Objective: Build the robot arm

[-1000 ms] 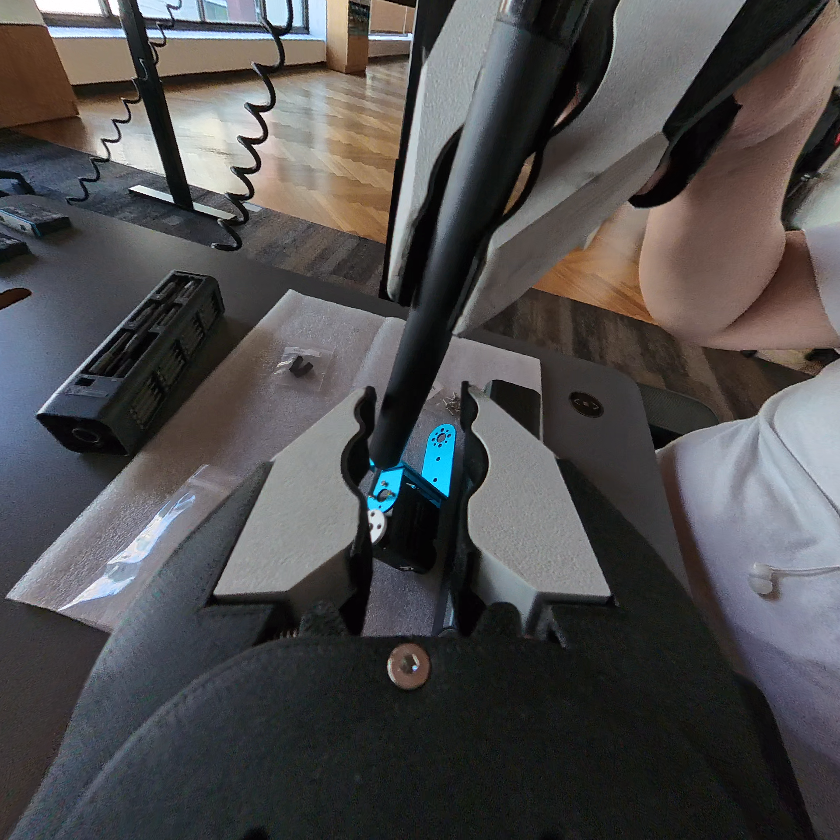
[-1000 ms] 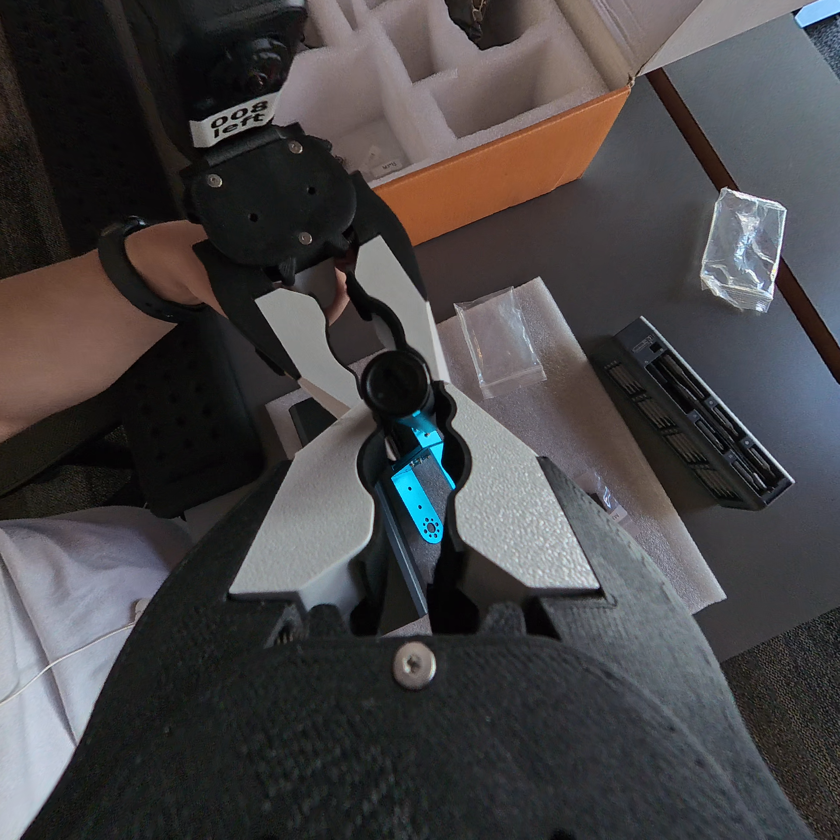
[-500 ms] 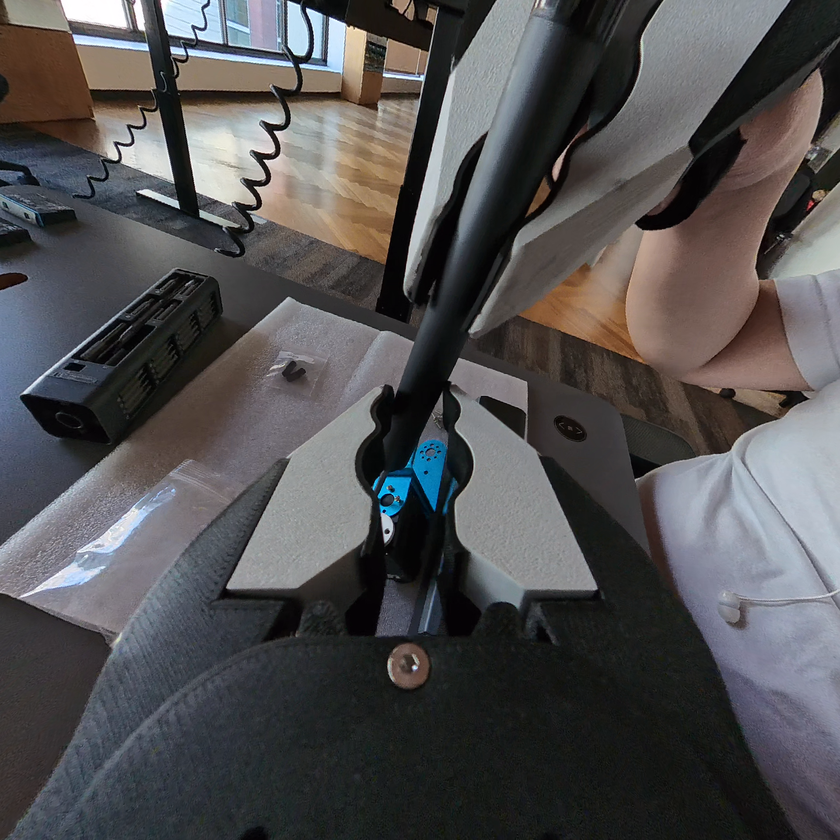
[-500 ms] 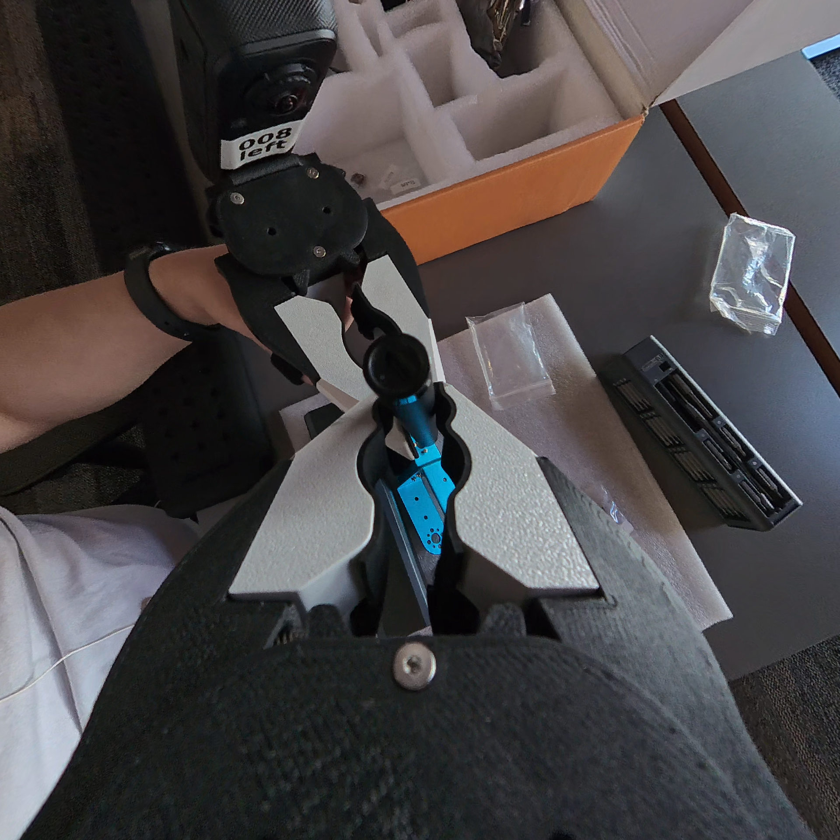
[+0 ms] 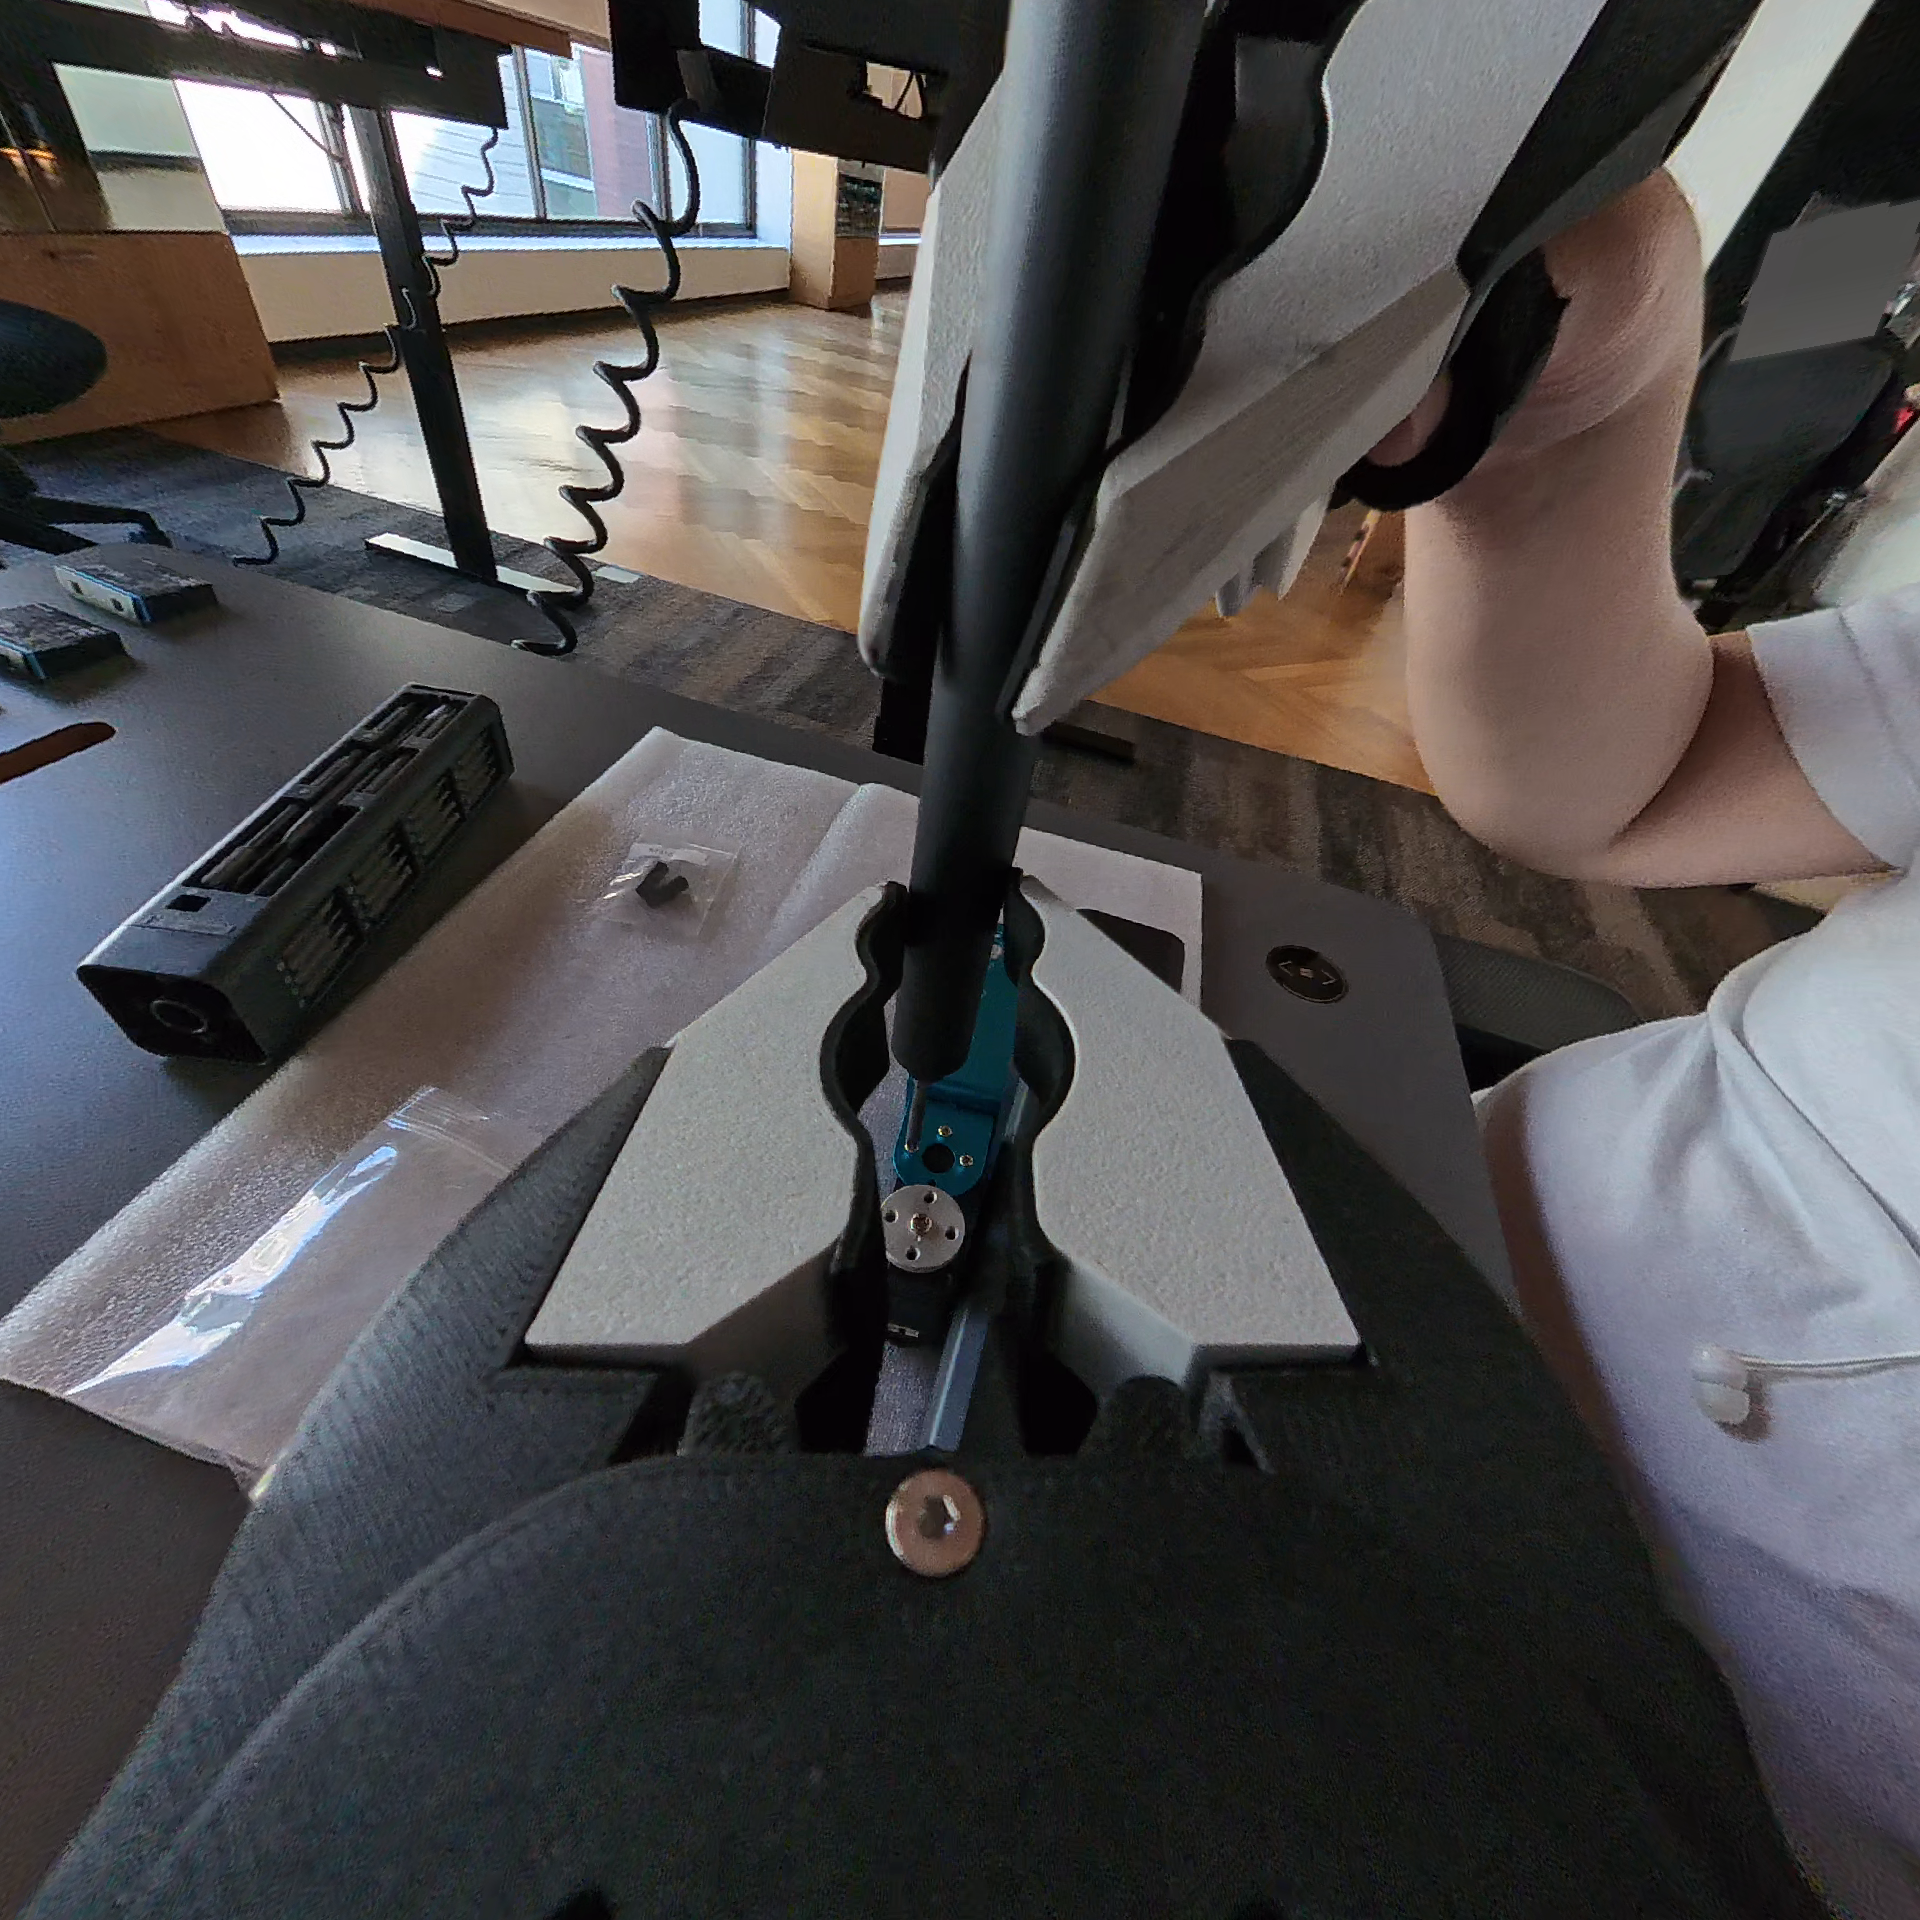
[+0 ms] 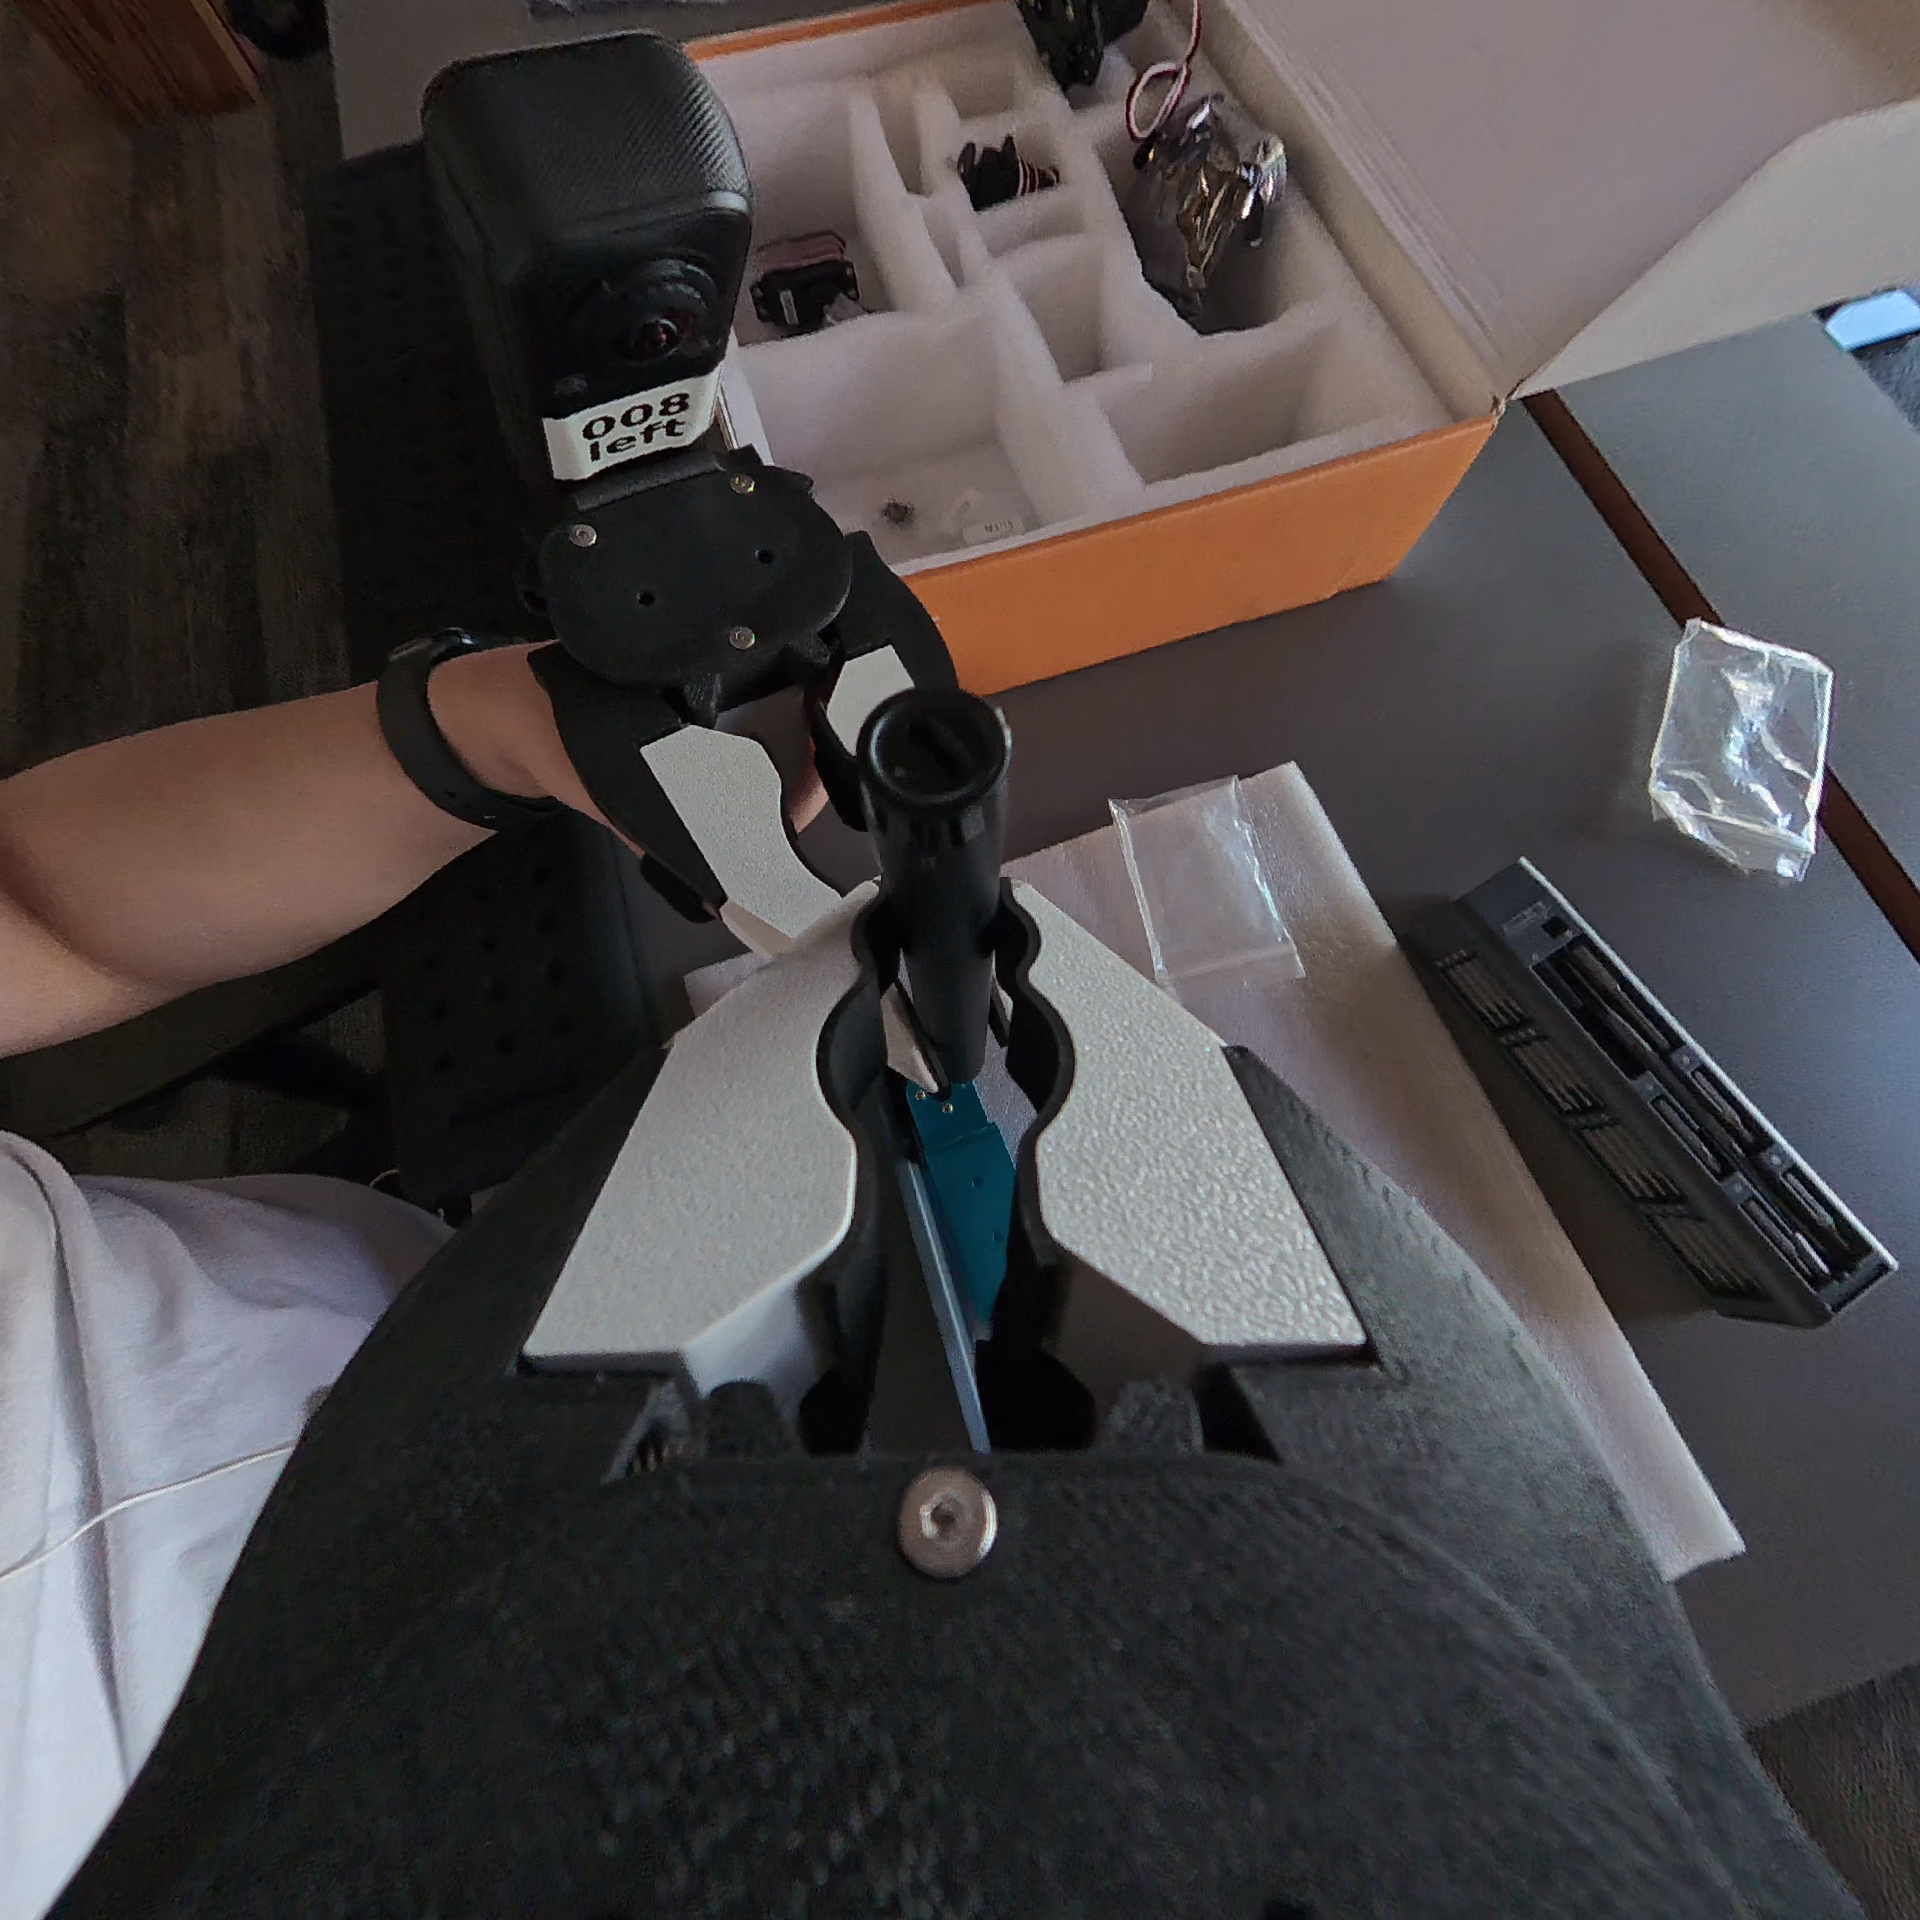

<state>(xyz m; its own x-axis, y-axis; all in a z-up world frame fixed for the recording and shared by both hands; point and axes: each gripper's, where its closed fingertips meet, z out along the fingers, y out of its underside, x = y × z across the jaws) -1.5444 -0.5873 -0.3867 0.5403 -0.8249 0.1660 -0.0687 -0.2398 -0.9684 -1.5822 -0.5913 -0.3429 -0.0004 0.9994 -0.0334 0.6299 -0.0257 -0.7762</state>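
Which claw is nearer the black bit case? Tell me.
Left. The left claw, shut on the blue servo bracket, sits beside the black bit case. The right claw grips the screwdriver above, farther off.

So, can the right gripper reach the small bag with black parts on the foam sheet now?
Probably not: the right gripper is shut on the black screwdriver, so it is occupied, though nothing covers the small bag.

A white label [image 6: 632,434] with black print sits on the left hand-held gripper [image 6: 831,925], just under its camera [image 6: 592,249]. A small round sign [image 5: 1306,974] marks the bench [image 5: 1340,1039].
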